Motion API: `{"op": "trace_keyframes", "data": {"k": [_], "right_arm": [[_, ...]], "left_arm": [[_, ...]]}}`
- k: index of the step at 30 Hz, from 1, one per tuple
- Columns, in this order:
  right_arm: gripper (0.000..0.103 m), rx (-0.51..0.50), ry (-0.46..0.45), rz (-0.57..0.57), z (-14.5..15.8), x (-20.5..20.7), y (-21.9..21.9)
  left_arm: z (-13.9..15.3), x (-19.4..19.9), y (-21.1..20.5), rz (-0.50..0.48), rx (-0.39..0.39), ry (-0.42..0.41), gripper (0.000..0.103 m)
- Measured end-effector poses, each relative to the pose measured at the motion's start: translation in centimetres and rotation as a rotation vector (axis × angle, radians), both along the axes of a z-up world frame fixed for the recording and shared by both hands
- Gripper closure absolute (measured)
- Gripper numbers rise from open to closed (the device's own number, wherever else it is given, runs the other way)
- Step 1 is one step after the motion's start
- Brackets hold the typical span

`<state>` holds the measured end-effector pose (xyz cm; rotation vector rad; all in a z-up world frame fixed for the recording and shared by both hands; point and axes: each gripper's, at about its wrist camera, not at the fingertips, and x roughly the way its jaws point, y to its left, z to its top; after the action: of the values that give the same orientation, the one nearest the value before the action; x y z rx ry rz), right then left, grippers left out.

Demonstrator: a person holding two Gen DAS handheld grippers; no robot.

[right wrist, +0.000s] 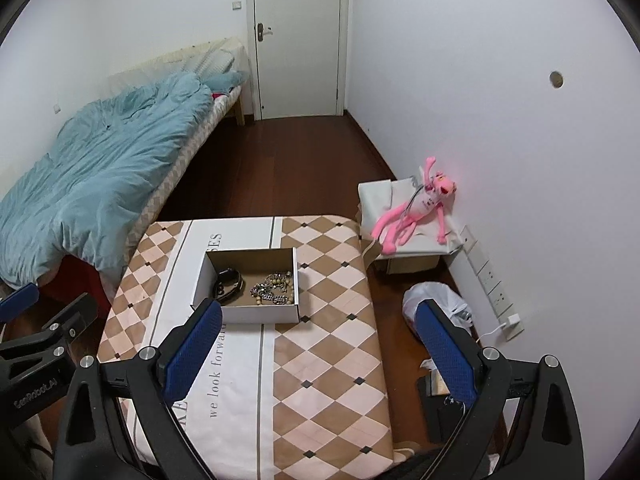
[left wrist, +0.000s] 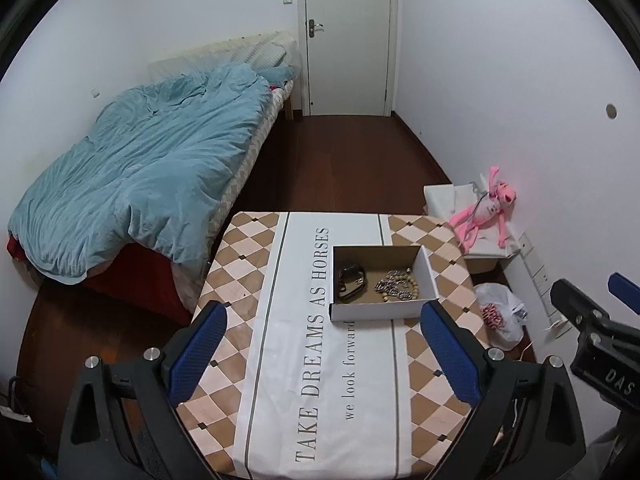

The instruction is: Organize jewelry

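Left gripper (left wrist: 324, 354): we see its jaws spread wide with nothing between them, hanging above the near part of the surface, short of the box.
Right gripper (right wrist: 320, 350): we see the jaws wide apart here too, holding nothing; its left finger (right wrist: 192, 350) overlaps the near left corner of the box in our view, and its right finger hangs out past the surface's right edge, over the floor.
Surface (left wrist: 420, 392): we are looking at a cloth of tan and pink diamonds with a white band down the middle that reads "TAKE DREAMS AS HORSES".
Box (left wrist: 380, 312): an open, shallow cardboard box, white outside and brown inside, sits on the far right part of the surface, partly on the white band.
Jewelry (left wrist: 398, 286): we spot a tangle of silvery chain and pale beads lying in the right half of the box, on its floor.
Dark piece (left wrist: 351, 282): a black looped item lies in the left half of the box, apart from the chains; we cannot tell just what it is.
Bed (left wrist: 140, 176): off to the left, covered with a rumpled blue quilt.
Door (left wrist: 347, 36): white, shut, at the far end of the room.
Pink toy (right wrist: 416, 208): sprawled on a white stand by the right wall.
Bag (right wrist: 440, 306): a white plastic bag on the floor, right of the surface.
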<state>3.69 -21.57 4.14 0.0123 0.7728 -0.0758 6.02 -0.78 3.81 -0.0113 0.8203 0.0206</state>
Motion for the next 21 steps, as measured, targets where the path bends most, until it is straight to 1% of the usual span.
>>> {"op": "trace_keyframes", "data": {"k": [4, 9, 12, 17, 21], "right_arm": [[0.000, -0.004, -0.023, 0.011, 1.3, -1.1, 0.4], [0.000, 0.009, -0.024, 0.012, 1.7, -1.0, 0.4], [0.000, 0.002, -0.014, 0.012, 1.8, -0.5, 0.5], [0.000, -0.003, 0.004, 0.008, 2.0, 1.6, 0.4], [0.000, -0.008, 0.024, -0.002, 1.7, 3.3, 0.3]], "left_arm": [[1.0, -0.6, -0.1, -0.006, 0.004, -0.022, 0.004], [1.4, -0.2, -0.1, 0.000, 0.002, -0.009, 0.004], [1.4, 0.6, -0.1, -0.001, 0.012, 0.021, 0.004], [1.7, 1.6, -0.4, 0.002, 0.014, 0.023, 0.004], [1.6, 3.0, -0.5, -0.004, 0.013, 0.048, 0.004]]}}
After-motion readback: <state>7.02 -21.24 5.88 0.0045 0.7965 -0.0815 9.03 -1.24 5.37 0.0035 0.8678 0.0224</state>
